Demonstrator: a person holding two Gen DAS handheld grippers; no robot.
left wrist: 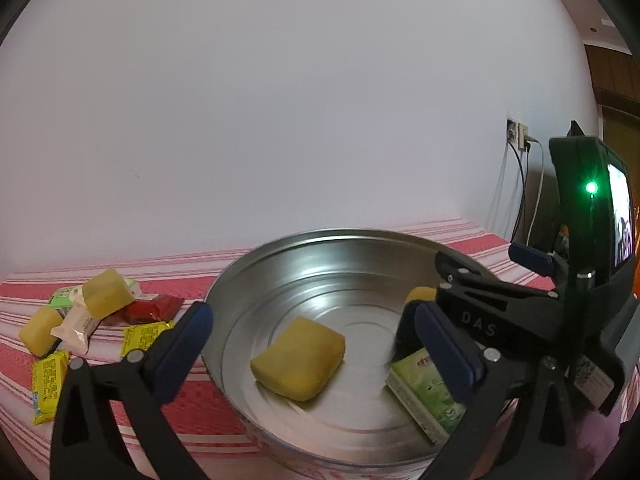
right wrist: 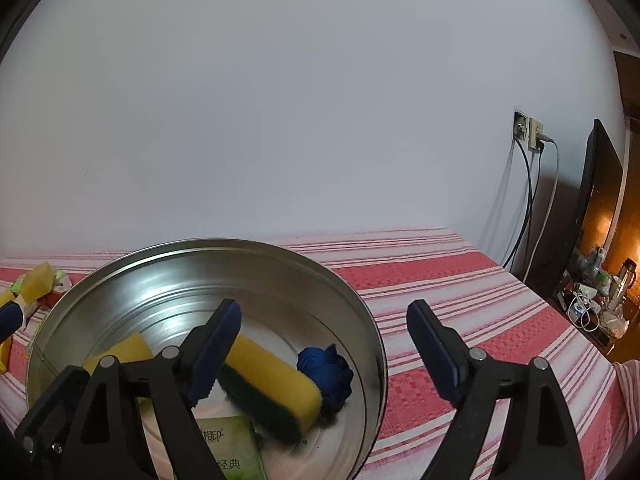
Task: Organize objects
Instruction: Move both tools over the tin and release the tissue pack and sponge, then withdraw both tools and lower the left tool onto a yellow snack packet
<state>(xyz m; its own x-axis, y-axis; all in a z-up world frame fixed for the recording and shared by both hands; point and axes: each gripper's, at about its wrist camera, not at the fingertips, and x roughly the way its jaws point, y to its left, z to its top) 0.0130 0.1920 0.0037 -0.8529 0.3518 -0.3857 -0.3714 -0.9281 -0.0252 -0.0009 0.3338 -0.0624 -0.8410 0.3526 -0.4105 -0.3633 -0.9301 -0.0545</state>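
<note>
Left hand-held gripper: angled slightly downward over the near rim of the metal basin, jaws spread wide, nothing between the pads. A yellow sponge lay flat on the basin floor below the gap, untouched. A green tissue pack lay at the basin's right side, partly behind the left gripper's right finger.

Right hand-held gripper: also tipped slightly downward, jaws wide, gripping nothing; left finger over the basin, right finger over the striped cloth outside the rim. Beneath it a yellow-and-green sponge lay tilted and blurred, with a blue cloth ball just beside it against the basin's right wall. In the left wrist view the right gripper's body stood over the basin's right rim.

Outside the basin, toward the bed's left edge: a loose heap of yellow sponges, a red packet, yellow packets, a pale wrapper.
</note>
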